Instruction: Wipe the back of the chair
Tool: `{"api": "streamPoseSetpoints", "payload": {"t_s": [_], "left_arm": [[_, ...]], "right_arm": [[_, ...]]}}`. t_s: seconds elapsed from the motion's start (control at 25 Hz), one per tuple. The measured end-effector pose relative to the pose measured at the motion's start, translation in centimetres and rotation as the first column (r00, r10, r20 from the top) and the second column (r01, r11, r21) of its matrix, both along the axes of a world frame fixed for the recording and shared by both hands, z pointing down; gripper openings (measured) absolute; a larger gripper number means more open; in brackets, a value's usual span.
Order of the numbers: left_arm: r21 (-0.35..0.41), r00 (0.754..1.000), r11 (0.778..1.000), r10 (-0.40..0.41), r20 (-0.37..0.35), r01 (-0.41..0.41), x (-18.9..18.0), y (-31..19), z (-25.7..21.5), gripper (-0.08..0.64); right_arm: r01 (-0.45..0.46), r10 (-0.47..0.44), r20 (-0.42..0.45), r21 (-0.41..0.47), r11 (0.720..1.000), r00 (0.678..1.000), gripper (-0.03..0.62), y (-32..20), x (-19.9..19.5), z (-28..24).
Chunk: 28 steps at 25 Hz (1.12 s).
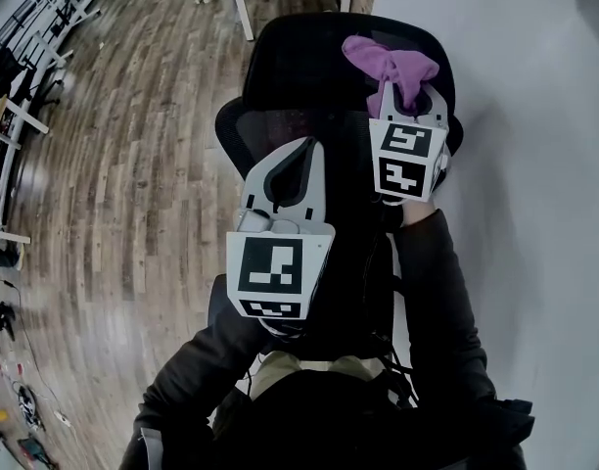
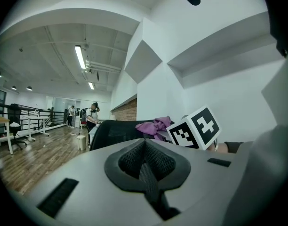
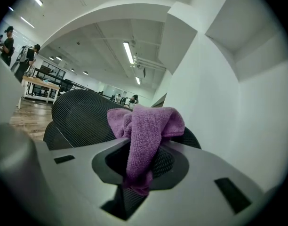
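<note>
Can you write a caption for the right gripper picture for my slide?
The right gripper pinches a purple cloth in front of the black mesh chair back, beside a white wall.

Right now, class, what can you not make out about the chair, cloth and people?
Base of the chair: head view, hidden beneath the chair itself and the person's sleeve.
Whether the purple cloth touches the chair: right gripper view, the bunched cloth covers the contact.
The distant people: left gripper view, too small.
</note>
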<state>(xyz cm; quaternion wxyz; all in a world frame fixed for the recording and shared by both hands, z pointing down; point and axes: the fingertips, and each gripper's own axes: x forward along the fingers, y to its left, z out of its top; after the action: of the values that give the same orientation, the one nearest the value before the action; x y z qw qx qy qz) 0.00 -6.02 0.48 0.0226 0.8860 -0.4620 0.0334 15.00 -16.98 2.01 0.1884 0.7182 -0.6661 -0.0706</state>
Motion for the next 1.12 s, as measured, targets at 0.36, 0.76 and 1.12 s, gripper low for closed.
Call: {"api": "streamPoseSetpoints", "payload": {"t_s": [0.36,0.76,1.12], "left_arm": [[-0.011,0.994,0.994,-0.106,0.001,0.106,-6.3,-0.9,1.3,0.009],[-0.013,0.974,0.974,-0.226,-0.002,0.226,-13.2,-1.2,1.1,0.009],[-0.005,0.958,0.958,-0.286,-0.005,0.286,-17.0,-1.3,0.8,0.009]], "right_arm": [[0.076,-0.076,0.017,-0.007,0.997,0.997,0.081,-2.6,-6.1,1.1],[0.195,-0.194,0.041,0.001,0.981,0.980,0.081,-4.8,-14.3,0.2],[0.250,-0.251,0.064,0.022,0.968,0.966,0.081,-5.8,-18.6,-1.0]]}}
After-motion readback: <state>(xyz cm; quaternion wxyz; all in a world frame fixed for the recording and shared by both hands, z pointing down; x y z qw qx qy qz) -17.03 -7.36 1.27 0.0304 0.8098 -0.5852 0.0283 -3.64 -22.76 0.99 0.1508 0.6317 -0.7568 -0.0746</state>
